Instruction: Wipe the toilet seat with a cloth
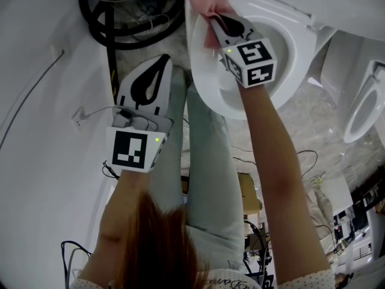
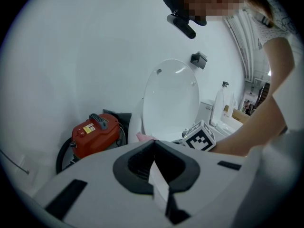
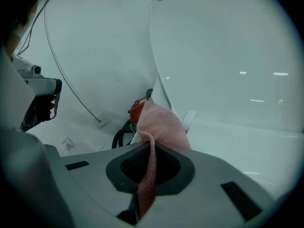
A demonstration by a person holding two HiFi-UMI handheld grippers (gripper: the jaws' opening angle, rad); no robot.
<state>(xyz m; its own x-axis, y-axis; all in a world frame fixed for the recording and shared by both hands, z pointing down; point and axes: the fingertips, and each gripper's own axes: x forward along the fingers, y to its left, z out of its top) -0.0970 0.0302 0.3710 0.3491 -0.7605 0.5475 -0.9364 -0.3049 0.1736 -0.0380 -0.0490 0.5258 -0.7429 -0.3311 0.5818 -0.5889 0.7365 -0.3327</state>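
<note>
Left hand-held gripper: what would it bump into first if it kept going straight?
Most likely the raised lid, which sits dead ahead of the left hand-held gripper, with the cloth low beside that line. Depth is unclear, so the seat may come first.

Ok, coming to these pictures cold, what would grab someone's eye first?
The pink cloth, pinched in the right gripper at the rim of the white toilet seat, top of the head view. Then the left gripper, shut and empty, beside the bowl, and the red canister machine on the floor left of the raised lid.
</note>
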